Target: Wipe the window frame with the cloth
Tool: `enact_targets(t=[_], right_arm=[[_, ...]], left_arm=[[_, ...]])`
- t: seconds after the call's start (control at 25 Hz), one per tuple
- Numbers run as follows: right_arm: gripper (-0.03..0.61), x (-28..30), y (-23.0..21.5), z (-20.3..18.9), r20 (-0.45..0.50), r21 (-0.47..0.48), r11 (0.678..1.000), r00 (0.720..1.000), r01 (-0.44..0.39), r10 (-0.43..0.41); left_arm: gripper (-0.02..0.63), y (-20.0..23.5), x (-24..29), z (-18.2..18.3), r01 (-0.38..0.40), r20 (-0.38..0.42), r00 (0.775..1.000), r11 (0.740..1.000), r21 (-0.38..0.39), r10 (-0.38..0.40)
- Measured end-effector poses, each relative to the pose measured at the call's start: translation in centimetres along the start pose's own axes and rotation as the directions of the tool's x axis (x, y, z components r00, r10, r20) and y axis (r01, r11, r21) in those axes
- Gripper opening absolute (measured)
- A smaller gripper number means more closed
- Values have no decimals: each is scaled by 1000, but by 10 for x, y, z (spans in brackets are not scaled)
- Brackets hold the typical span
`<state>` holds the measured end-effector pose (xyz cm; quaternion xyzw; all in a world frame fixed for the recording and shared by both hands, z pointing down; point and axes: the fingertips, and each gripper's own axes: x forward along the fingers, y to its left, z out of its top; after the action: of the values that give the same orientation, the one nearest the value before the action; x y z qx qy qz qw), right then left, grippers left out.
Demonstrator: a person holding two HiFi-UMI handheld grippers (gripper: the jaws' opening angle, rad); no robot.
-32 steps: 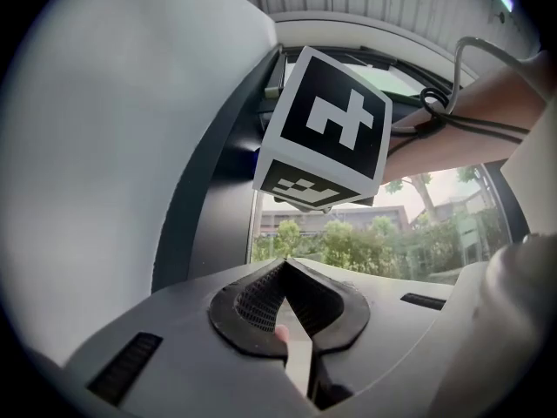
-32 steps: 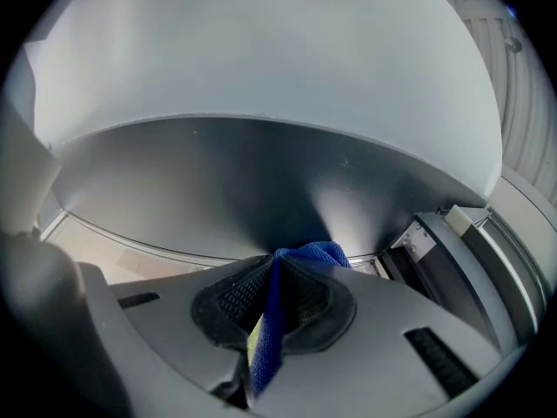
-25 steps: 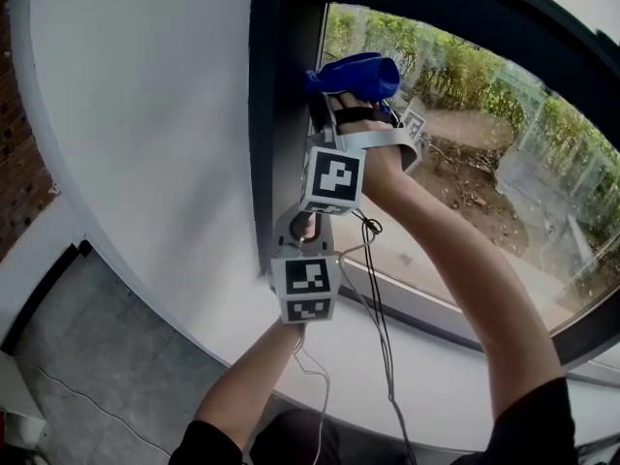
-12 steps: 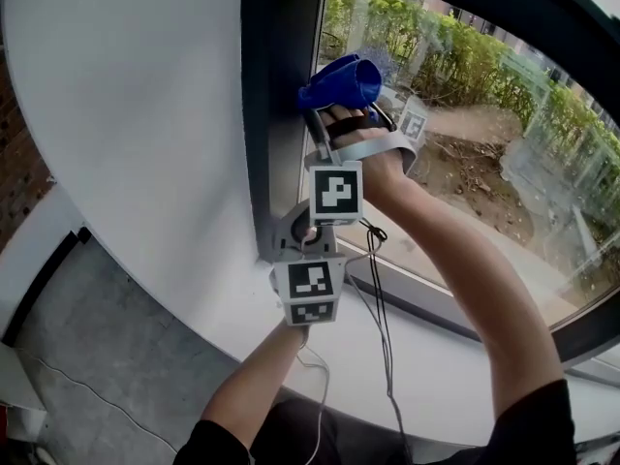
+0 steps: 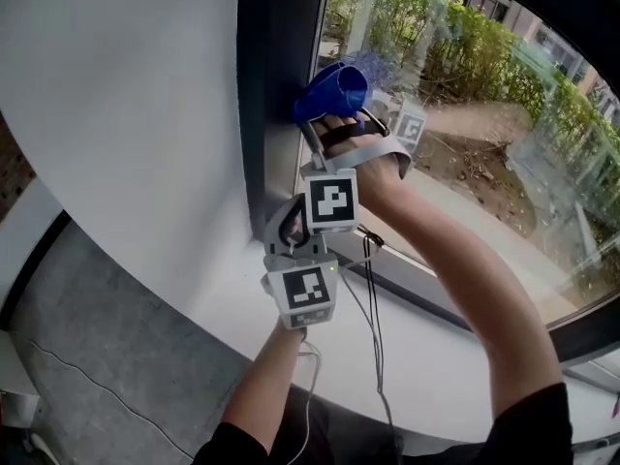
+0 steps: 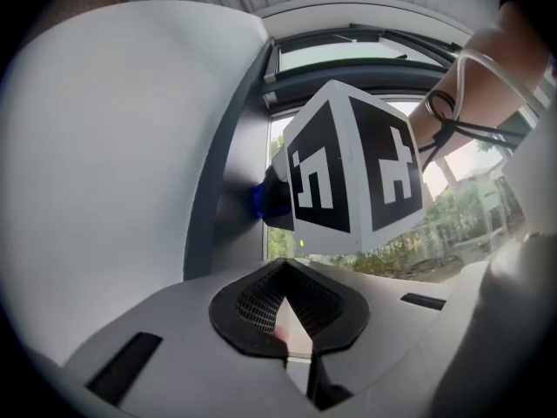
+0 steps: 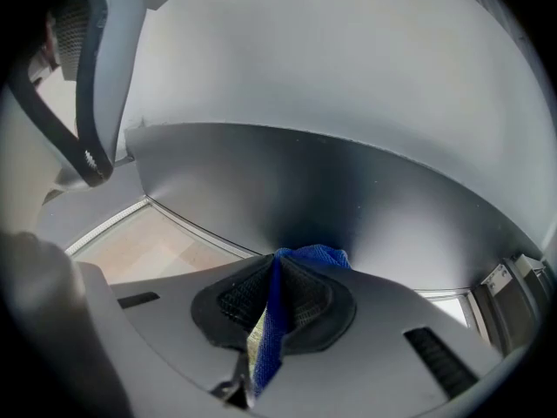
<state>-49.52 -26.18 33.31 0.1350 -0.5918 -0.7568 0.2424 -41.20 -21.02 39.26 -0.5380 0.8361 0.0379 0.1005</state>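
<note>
— Pressing against the dark upright of the window frame, that's the right gripper, jaws pinched tight on the blue cloth.

— And its own view backs that up. A fold of the cloth runs down between the two pads, and the bunched end pokes out past the tips, touching the frame.

— Where's the left gripper?

— Tucked just below the right one, close to the bottom corner of the frame, where the upright meets the white sill. In the left gripper view its jaws are drawn together, pads meeting, with nothing caught between them.

— That same view is half filled by the right gripper's marker cube, isn't it?

— It is, sitting directly ahead, with a sliver of blue cloth showing at its left edge against the frame. White wall to the left of the upright, glass and greenery to the right.
</note>
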Motion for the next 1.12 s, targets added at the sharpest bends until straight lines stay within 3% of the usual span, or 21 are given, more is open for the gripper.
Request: enact_targets(t=[0.16, 0.76, 0.88, 1.12], right_arm=[[19, -1, 10, 4, 10, 8, 1000, 1000, -7, 7], [18, 7, 91, 30, 19, 103, 991, 996, -87, 86], [18, 7, 110, 32, 6, 146, 979, 990, -143, 144], [18, 10, 153, 40, 9, 244, 941, 971, -233, 238]], left_arm=[[5, -4, -12, -21, 8, -35, 999, 998, 69, -6], [5, 11, -47, -80, 27, -147, 989, 997, 75, -16], [5, 20, -58, -93, 25, -219, 976, 993, 115, 1], [5, 20, -70, -113, 35, -248, 969, 994, 105, -8]])
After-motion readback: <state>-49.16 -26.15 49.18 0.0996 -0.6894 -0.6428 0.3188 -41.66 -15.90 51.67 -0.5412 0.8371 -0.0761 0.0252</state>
